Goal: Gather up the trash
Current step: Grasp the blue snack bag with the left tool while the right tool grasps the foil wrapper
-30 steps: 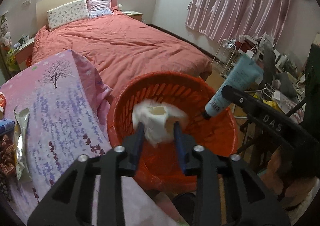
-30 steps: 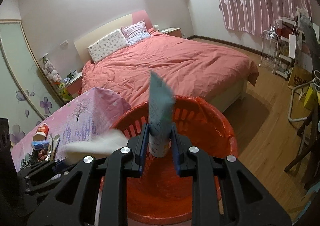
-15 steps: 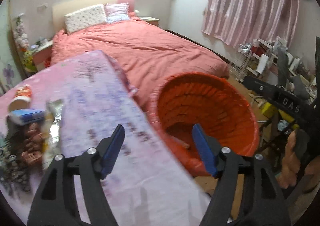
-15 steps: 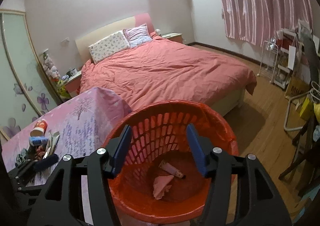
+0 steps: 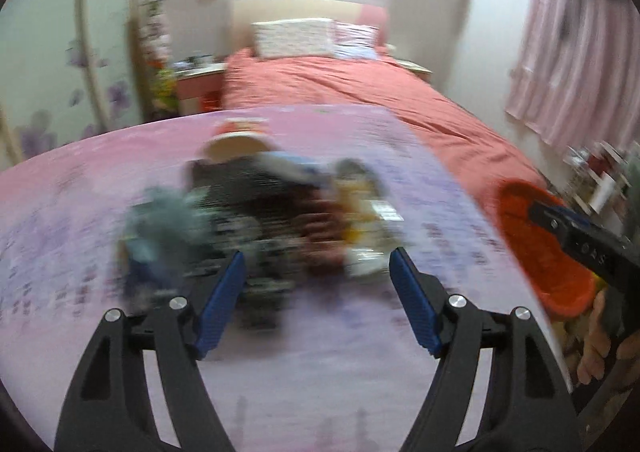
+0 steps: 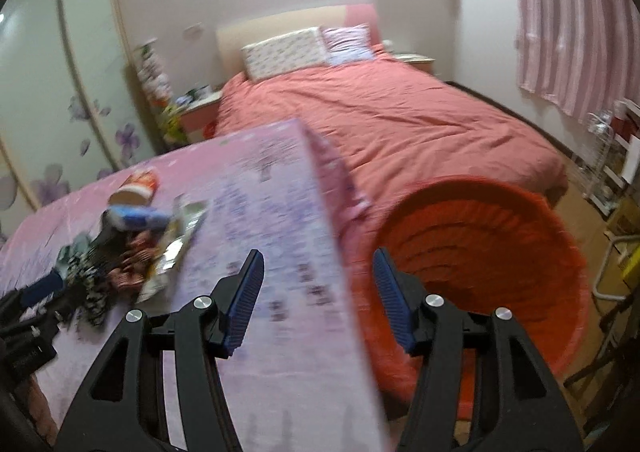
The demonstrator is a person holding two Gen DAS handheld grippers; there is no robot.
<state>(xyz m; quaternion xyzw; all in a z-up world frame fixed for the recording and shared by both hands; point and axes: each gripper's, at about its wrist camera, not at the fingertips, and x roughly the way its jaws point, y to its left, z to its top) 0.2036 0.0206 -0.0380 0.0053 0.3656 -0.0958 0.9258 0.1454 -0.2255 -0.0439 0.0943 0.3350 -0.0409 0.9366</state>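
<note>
Orange basket (image 6: 480,252) right of right gripper (image 6: 318,280) | gripper empty, parted

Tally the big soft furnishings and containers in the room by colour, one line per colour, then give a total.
Red-orange: 2, the bedspread and the trash basket
Pink-purple: 2, the floral tablecloth and the striped curtain
White patterned: 1, the larger pillow
Total: 5

Both grippers look alike — the left gripper (image 5: 316,272) and right gripper (image 6: 318,272) have black skeletal arms, silver screw heads and ribbed blue pads (image 6: 244,298).
</note>
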